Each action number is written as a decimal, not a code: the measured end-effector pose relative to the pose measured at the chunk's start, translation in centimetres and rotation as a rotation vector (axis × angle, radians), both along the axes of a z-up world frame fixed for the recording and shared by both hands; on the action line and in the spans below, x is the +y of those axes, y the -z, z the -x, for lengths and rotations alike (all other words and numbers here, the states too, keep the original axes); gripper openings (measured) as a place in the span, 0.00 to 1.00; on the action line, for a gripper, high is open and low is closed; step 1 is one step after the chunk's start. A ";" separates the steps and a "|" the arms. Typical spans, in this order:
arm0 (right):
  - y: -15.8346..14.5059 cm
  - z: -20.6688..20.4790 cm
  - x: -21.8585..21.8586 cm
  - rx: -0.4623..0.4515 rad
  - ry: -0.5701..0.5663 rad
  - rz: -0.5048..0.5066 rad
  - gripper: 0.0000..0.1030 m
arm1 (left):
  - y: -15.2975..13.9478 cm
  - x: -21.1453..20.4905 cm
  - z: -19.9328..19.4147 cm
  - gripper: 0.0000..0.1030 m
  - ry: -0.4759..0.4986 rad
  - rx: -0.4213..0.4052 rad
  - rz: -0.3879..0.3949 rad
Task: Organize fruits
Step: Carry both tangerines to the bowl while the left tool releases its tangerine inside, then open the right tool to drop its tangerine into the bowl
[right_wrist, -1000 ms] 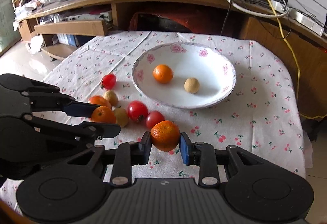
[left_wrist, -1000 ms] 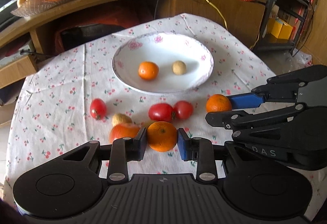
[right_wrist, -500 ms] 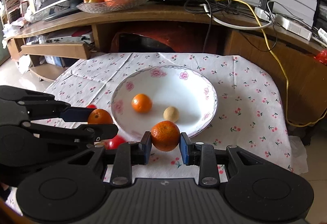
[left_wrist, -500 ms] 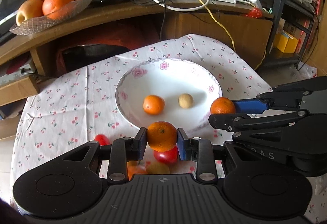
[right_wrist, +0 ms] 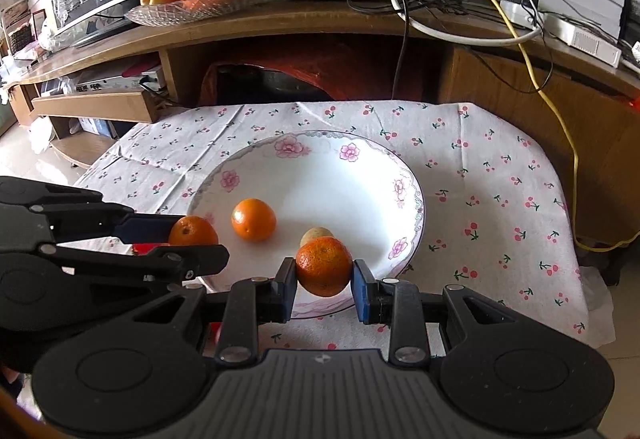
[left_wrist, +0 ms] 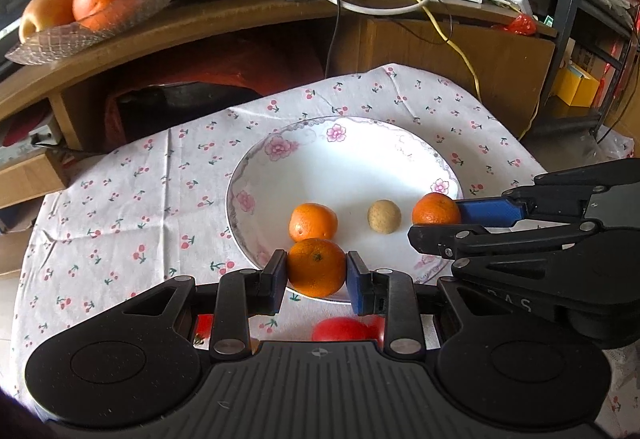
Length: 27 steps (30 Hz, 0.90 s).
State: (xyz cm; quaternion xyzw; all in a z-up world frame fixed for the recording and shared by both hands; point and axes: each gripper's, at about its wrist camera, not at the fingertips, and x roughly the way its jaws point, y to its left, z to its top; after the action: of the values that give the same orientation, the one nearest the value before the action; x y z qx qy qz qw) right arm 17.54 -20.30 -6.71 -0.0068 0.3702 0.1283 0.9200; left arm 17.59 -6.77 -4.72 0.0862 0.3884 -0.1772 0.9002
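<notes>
In the left wrist view, a desk [left_wrist: 120,199] draped in a white cloth printed with cherries stands before a curved wooden shelf [left_wrist: 240,19] strewn with cables, where a glass dish [left_wrist: 60,39] holds oranges and what looks like an apple. On the cloth sits a white plate [left_wrist: 340,167] with pink flowers on its rim; inside it lie a loose orange [left_wrist: 313,221] and a small tan round fruit [left_wrist: 384,216]. The left gripper [left_wrist: 317,277] hangs over the plate's near rim, its fingers pinching a left-held orange [left_wrist: 317,267]. From the right, the right gripper [left_wrist: 438,217] reaches over the plate clamping a right-held orange [left_wrist: 436,209]. Red fruit [left_wrist: 340,329], possibly tomatoes, shows on the cloth below the left gripper, mostly hidden. In the right wrist view, the same plate [right_wrist: 360,175] lies on the cloth, with the loose orange [right_wrist: 253,219] at its centre and the tan fruit [right_wrist: 316,233] partly hidden. The right gripper [right_wrist: 324,279] squeezes its orange [right_wrist: 324,271] above the near rim, and the left gripper [right_wrist: 196,239] enters from the left gripping its orange [right_wrist: 193,231].
</notes>
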 end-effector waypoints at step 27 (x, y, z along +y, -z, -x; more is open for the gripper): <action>0.0 -0.8 -0.3 -0.007 0.010 -0.009 0.32 | -0.4 0.1 -0.9 0.45 -0.029 -0.006 -0.006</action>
State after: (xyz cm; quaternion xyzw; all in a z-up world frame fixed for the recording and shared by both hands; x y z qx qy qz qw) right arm 18.35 -20.65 -6.70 -0.0013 0.3666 0.1251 0.9219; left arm 18.52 -6.67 -4.29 0.0839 0.3876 -0.1625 0.9035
